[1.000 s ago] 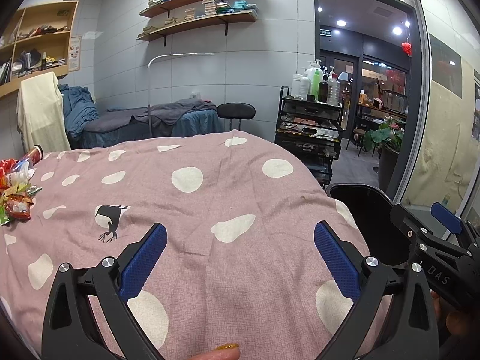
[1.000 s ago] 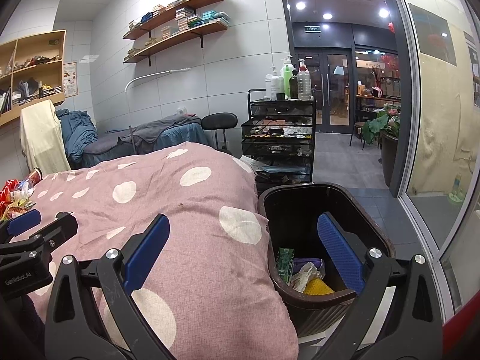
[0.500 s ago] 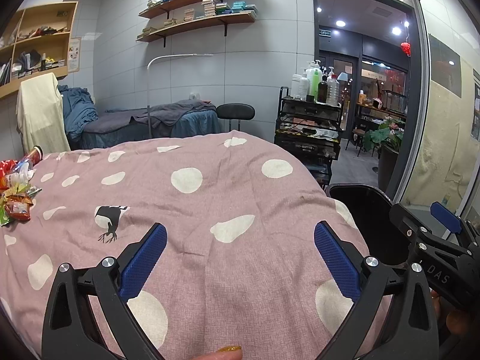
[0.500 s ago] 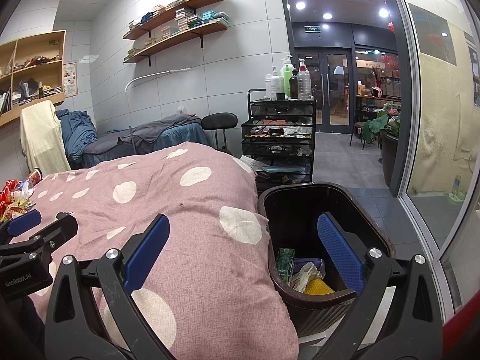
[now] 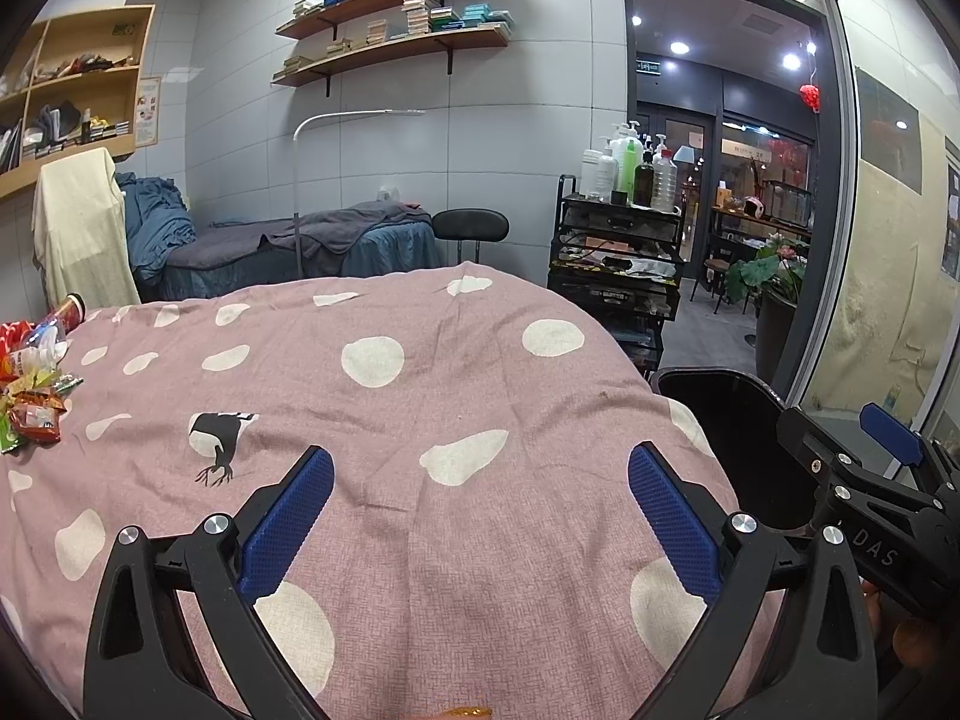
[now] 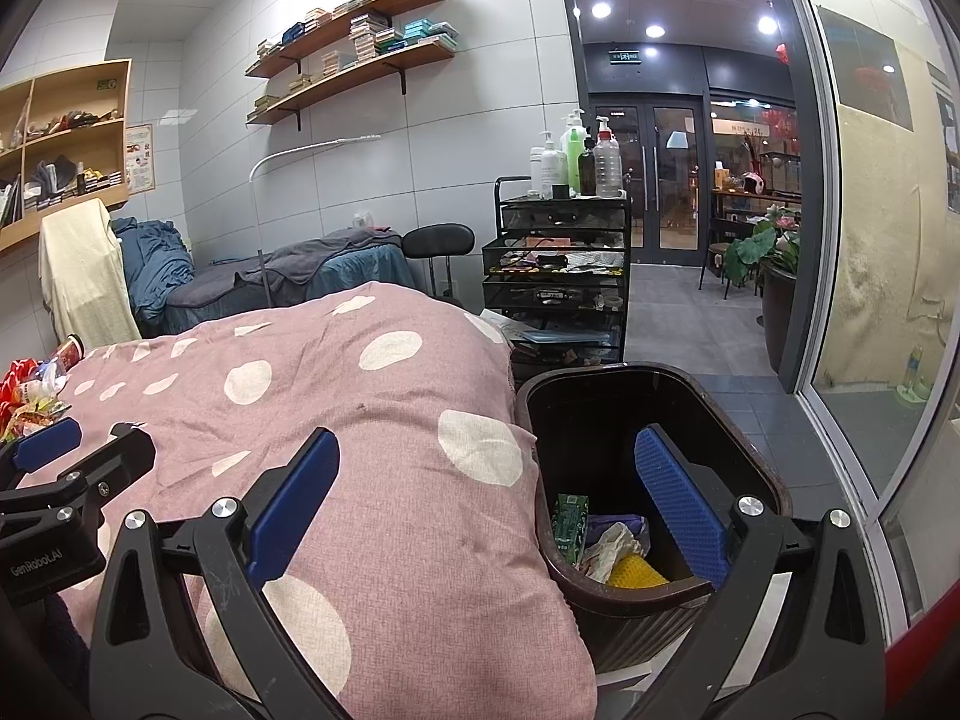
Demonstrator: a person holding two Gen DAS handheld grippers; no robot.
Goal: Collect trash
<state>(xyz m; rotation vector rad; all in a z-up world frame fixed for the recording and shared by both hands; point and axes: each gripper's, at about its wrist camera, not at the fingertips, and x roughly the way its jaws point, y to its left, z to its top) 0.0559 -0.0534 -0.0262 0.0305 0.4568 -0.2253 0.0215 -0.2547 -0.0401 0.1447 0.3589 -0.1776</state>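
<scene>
At the bed's far left edge lies a heap of crinkly snack wrappers (image 5: pixel 30 390). The left gripper (image 5: pixel 480 498) hangs spread wide and empty over the woven pink polka-dot quilt (image 5: pixel 420 390). The right gripper (image 6: pixel 486 492), likewise released, straddles the quilt's right edge and a dark oval bin (image 6: pixel 600 396) with wrappers inside.

White letters "DAS" stand on the black plastic body of the right gripper (image 5: pixel 888 546), seen at the right edge of the left wrist view. White lettering "GenRobot.AI" stands on the black plastic body of the left gripper (image 6: pixel 42 558), at the left edge of the right wrist view. The green exit sign (image 6: pixel 626 55) above the glass doors is too small to read.
</scene>
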